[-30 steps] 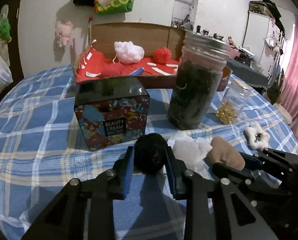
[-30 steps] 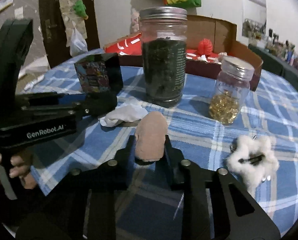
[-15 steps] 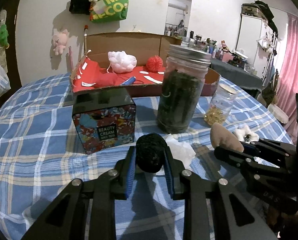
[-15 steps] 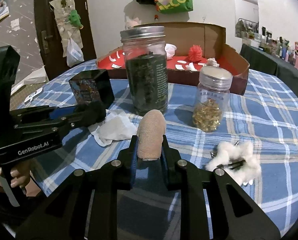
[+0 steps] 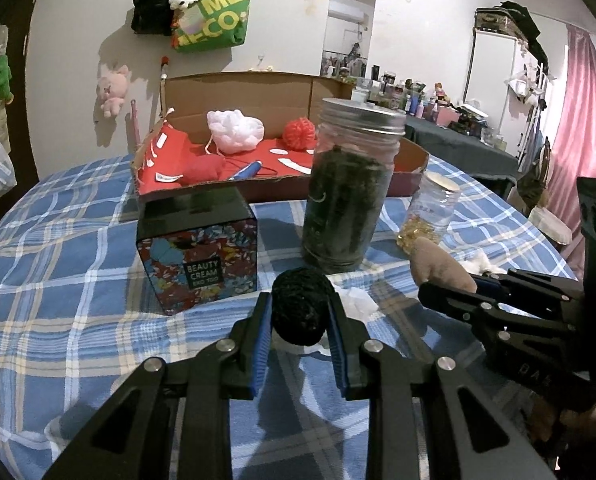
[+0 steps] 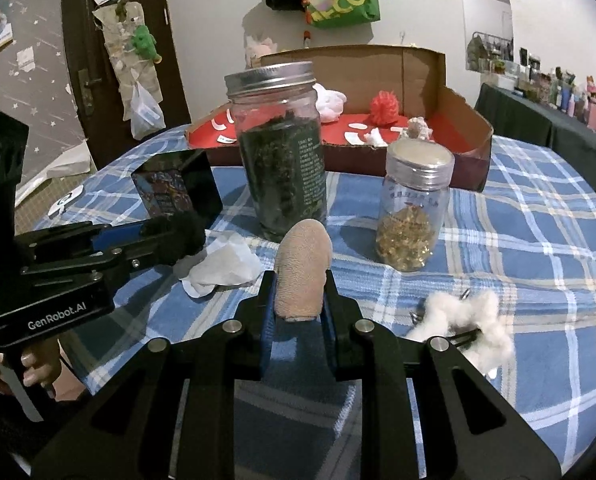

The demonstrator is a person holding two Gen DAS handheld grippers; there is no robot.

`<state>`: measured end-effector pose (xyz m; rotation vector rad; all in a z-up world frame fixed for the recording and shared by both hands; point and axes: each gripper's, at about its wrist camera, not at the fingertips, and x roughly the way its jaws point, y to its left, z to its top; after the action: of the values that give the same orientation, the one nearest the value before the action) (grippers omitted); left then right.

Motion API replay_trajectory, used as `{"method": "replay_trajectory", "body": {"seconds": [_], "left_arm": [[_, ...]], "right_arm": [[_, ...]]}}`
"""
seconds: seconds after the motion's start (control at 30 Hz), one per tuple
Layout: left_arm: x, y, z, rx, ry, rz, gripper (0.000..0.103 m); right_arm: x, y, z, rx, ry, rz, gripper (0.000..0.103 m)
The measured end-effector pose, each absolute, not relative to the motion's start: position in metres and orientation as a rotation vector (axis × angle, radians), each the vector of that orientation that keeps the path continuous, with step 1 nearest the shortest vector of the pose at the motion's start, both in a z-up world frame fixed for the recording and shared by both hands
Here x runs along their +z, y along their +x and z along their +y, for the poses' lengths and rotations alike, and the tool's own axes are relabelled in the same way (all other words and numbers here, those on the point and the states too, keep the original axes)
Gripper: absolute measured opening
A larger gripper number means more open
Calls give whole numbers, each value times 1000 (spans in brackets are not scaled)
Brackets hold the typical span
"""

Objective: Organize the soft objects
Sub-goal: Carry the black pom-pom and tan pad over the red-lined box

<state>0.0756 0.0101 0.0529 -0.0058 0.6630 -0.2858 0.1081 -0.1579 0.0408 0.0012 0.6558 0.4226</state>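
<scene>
Black yarn in my left gripper [image 5: 300, 312], beige cloth in my right gripper [image 6: 300, 294]: two soft things clamped and held above the checked tablecloth [image 5: 69, 264].

My left jaws pinch the black pom-pom [image 5: 300, 308] by its sides, my right jaws squeeze the beige fabric roll [image 6: 304, 270] near its base so it stands upright between them. I judge both are bound for the cardboard box [image 6: 464, 120] at the table's far side, where a white puff [image 5: 235, 130] and a red pom-pom [image 5: 300, 132] already lie on the red lining. The tall jar of dark leaves [image 6: 279, 148] and the small jar [image 6: 416, 208] stand between me and the box, so the carry must go over or around them. A crumpled tissue [image 6: 221, 264] and a white fluffy piece [image 6: 462, 316] lie on the cloth near my grippers, not yet picked up.
</scene>
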Motion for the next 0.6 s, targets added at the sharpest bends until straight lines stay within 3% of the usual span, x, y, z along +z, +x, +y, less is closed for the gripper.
{"method": "replay_trajectory", "body": {"seconds": [0.6], "left_arm": [[52,69,75,-155,-46,697,28]], "right_arm": [[46,106,-210,304,23,680,19]]}}
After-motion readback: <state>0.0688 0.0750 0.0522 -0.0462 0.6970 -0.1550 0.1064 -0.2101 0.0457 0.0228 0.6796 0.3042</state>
